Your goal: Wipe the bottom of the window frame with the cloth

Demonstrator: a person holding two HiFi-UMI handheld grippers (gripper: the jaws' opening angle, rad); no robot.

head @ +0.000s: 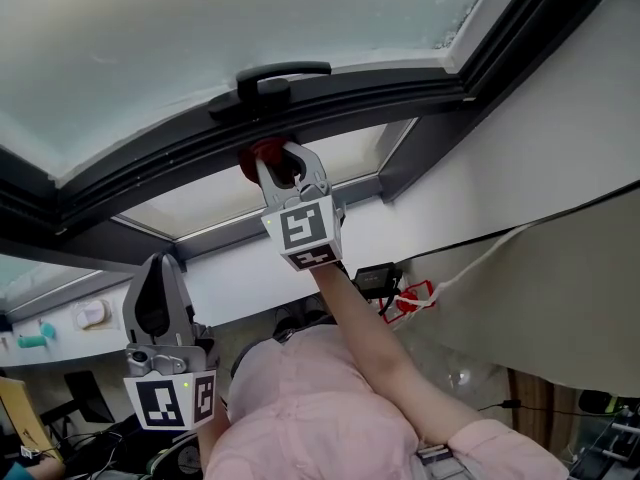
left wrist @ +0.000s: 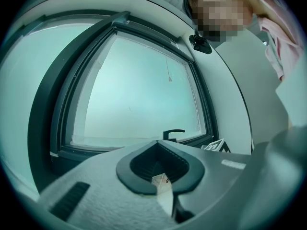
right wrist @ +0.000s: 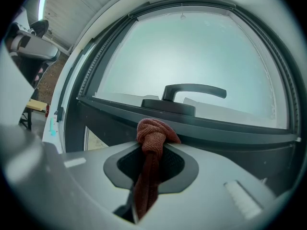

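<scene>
Right gripper [head: 283, 161]: jaws clamped on a rust-red knotted cloth [right wrist: 154, 132].
Cloth: up against the dark grey bottom rail of the window frame [head: 400, 98], just under the black lever handle [head: 272, 78].
Left gripper [head: 160, 268]: jaws together, empty, held low, well apart from the rail.

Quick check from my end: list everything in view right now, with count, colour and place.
red-brown knotted cloth: one, red-brown, at the frame below the handle
dark grey window frame: one, dark grey, around the pane
black window handle: one, black, on the frame's bottom rail
frosted glass pane: one, pale, inside the frame
pink sleeve: one, pink, right arm
right hand-held gripper: grey, shut on the cloth
left hand-held gripper: grey, shut, empty, lower down
</scene>
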